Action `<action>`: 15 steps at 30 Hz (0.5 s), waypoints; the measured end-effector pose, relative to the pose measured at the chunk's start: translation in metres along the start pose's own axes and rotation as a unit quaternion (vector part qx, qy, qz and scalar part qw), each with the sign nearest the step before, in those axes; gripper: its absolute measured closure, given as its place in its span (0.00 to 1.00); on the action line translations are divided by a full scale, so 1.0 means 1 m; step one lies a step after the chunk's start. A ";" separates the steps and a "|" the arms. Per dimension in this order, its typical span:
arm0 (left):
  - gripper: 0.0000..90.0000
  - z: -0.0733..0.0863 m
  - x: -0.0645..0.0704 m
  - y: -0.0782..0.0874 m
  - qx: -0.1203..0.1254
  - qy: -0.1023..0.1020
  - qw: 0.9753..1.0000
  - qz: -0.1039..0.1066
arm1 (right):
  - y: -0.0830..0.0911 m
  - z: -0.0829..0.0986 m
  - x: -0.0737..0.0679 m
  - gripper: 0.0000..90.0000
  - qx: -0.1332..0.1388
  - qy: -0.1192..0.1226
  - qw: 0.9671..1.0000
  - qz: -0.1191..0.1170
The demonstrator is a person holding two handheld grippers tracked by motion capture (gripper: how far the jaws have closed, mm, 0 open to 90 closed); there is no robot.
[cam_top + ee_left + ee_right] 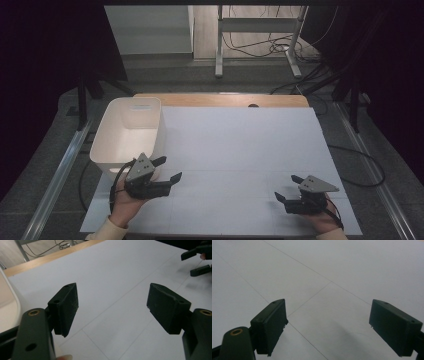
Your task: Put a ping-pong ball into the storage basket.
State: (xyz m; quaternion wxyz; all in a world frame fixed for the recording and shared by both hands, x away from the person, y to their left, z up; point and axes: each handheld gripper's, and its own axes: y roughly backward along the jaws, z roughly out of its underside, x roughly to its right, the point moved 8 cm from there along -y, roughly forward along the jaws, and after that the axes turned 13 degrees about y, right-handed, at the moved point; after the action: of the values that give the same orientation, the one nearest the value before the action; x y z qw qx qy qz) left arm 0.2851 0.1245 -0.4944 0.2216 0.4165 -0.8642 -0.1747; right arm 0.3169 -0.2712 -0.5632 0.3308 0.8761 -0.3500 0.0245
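Item: white bin (131,131) at the table's far left, just beyond my left gripper (167,170); both it and my right gripper (287,189) hover jaws spread and empty over the white sheet (240,145), ready to reach.

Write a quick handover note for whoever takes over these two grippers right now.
Left gripper: open, holding nothing, hovering beside the near right corner of the white bin; whether it touches the bin cannot be told.
Right gripper: open, holding nothing, over the white sheet at the near right.
The bin stands at the sheet's left edge and looks empty in the high view.
Done: nothing that can be seen.
Left: everything; the fingers of both grippers hold nothing, so any grasp has yet to begin.
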 end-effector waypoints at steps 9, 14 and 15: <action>0.29 0.029 -0.004 -0.006 -0.019 0.011 1.000 0.004 | 0.000 -0.001 -0.001 0.16 0.003 0.000 1.000 -0.001; 0.28 0.042 -0.008 -0.013 -0.033 0.017 0.999 0.004 | 0.000 -0.002 -0.002 0.16 0.007 0.003 1.000 -0.003; 0.28 0.043 -0.009 -0.013 -0.034 0.017 0.999 0.004 | 0.000 -0.002 -0.001 0.16 0.007 0.003 1.000 -0.002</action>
State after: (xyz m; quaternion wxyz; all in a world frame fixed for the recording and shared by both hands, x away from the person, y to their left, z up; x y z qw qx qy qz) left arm 0.2759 0.1288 -0.5389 0.2508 0.4083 -0.8555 -0.1963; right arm 0.3161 -0.2691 -0.5617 0.3256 0.8792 -0.3467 0.0289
